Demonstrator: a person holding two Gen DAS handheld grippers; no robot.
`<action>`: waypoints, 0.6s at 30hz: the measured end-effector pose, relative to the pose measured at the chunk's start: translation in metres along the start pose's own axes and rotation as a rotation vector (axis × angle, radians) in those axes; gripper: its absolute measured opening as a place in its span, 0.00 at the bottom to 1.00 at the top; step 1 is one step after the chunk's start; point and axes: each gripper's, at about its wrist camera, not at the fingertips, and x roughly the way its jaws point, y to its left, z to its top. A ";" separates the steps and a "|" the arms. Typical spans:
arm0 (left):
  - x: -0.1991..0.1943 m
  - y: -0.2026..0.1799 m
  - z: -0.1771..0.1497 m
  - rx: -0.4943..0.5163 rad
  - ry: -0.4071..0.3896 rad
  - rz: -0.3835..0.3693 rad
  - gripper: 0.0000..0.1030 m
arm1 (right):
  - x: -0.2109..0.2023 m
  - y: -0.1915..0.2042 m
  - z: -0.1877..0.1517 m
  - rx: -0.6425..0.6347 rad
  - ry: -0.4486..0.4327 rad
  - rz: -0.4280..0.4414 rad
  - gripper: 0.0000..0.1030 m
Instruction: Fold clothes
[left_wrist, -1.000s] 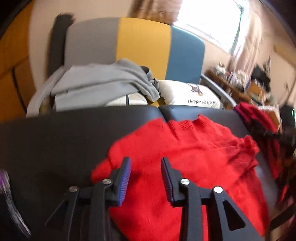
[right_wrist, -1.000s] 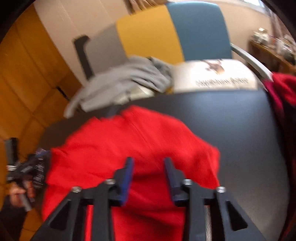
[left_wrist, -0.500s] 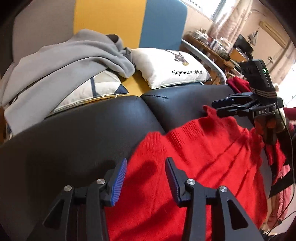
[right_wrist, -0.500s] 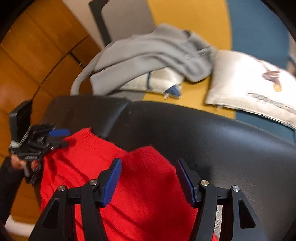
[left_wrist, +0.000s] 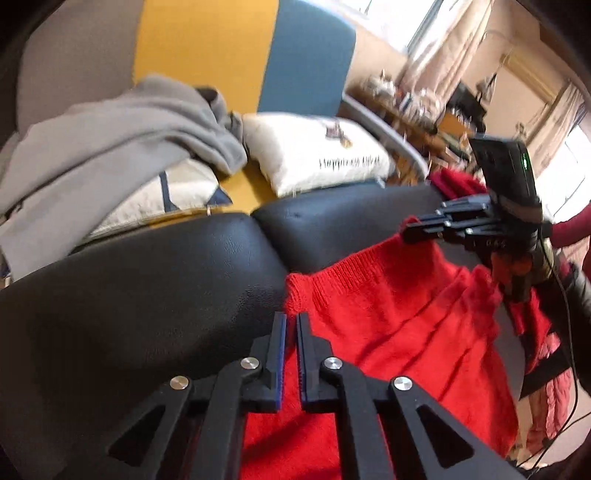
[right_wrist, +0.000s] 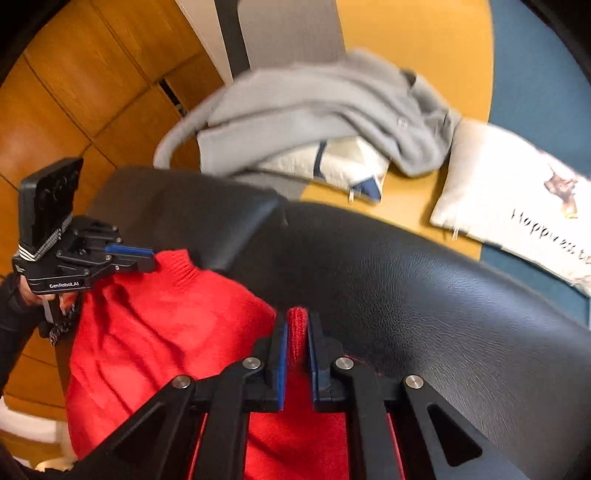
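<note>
change: both grippers, open half a second ago, now closed | left gripper pinches sweater corner | right gripper pinches other corner | meaning: hem held, ready to lift and fold

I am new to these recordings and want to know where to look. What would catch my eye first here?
The bright red sweater spread over the black leather cushion stands out most. Both grippers pinch its far edge: the left gripper at one corner, the right gripper at the other. Behind, a gray garment lies heaped on a pillow.
</note>
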 end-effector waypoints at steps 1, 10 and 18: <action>-0.009 -0.004 -0.007 0.002 -0.022 -0.003 0.03 | -0.011 0.005 -0.004 -0.003 -0.027 -0.004 0.09; -0.040 -0.033 -0.083 -0.014 -0.062 0.002 0.03 | -0.064 0.044 -0.105 0.021 -0.177 -0.032 0.08; -0.047 -0.032 -0.106 -0.075 -0.058 0.089 0.03 | -0.049 0.035 -0.156 0.139 -0.140 -0.058 0.09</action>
